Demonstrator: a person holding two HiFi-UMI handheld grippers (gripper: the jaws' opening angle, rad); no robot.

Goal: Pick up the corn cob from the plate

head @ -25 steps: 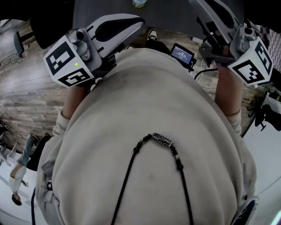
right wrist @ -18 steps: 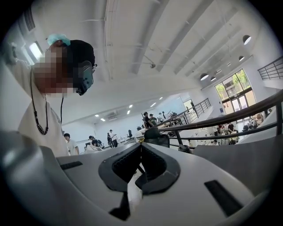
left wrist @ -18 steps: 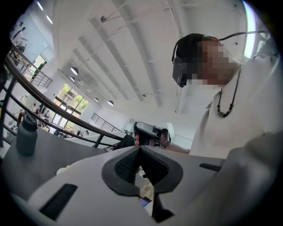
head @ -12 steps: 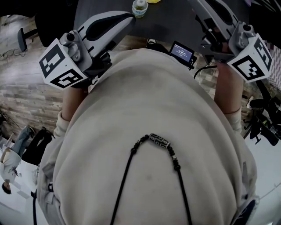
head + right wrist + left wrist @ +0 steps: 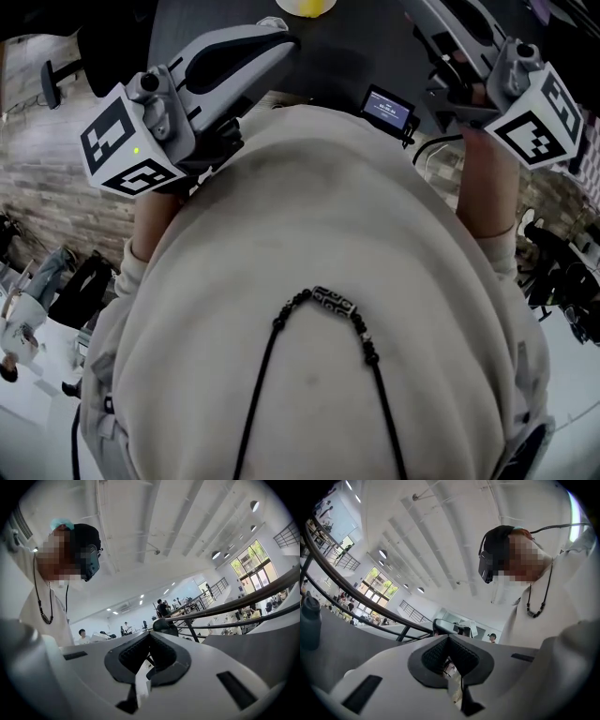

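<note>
At the top edge of the head view a yellow thing (image 5: 306,5), cut off by the frame, lies by a white rim on the dark table (image 5: 347,56); I cannot tell whether it is the corn cob. My left gripper (image 5: 449,637) is held level at chest height, shut, with nothing between its pads. My right gripper (image 5: 151,634) is also level and shut on nothing. In the head view the left gripper's marker cube (image 5: 127,145) and the right one's (image 5: 539,127) flank my torso. Both gripper views look up at the ceiling and at me.
A small device with a lit screen (image 5: 389,110) sits at the table's near edge. Wood-pattern floor (image 5: 56,187) lies to the left. A dark bottle (image 5: 309,620) and a black railing (image 5: 356,611) show in the left gripper view. My pale sweatshirt (image 5: 319,281) fills most of the head view.
The table has slid further into the head view: a bottle top at the upper edge gave way to the yellow thing. My left gripper has shifted slightly; the right has barely moved.
</note>
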